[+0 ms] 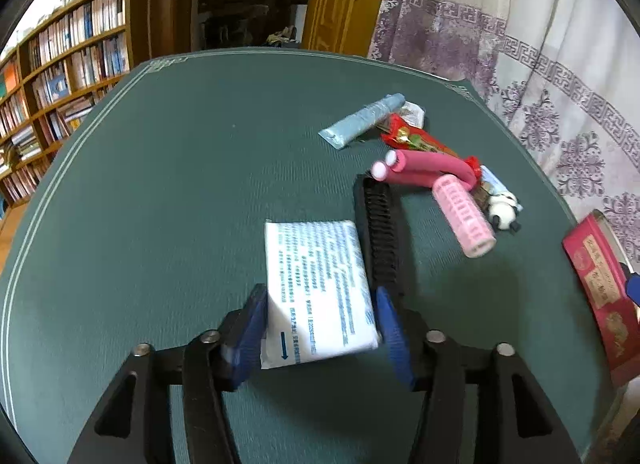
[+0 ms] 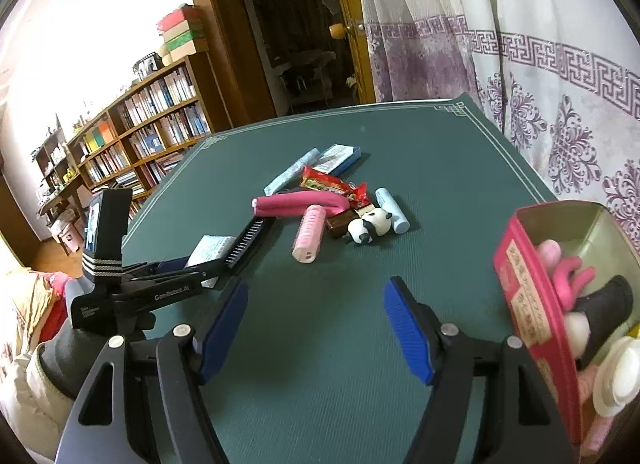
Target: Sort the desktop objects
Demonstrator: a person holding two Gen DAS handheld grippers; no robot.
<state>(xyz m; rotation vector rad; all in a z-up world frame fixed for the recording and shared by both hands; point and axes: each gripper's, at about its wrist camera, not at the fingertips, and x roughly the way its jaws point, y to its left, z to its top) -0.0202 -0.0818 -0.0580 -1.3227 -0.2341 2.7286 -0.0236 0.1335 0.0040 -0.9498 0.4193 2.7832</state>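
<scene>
A white tissue pack [image 1: 316, 288] [image 2: 210, 250] with blue print lies on the green table mat [image 1: 180, 183] between the blue pads of my left gripper [image 1: 320, 328] [image 2: 192, 268]. The pads stand close along its two sides, with a thin gap at the right one. A black comb [image 1: 380, 240] [image 2: 248, 240] lies just right of the pack. My right gripper [image 2: 316, 328] is open over bare mat, nothing between its fingers. Further off lies a pile: pink hair roller [image 1: 464, 215] [image 2: 310, 234], bent pink foam curlers [image 1: 424, 167] [image 2: 300, 201], panda figure [image 1: 504, 211] [image 2: 368, 227].
A red tin [image 2: 524, 284] [image 1: 596, 272] at the right edge holds pink, black and white items. In the pile are a blue tube [image 1: 364, 121], a red snack wrapper [image 2: 332, 183] and a pale blue stick [image 2: 394, 209]. A curtain hangs right, bookshelves stand left.
</scene>
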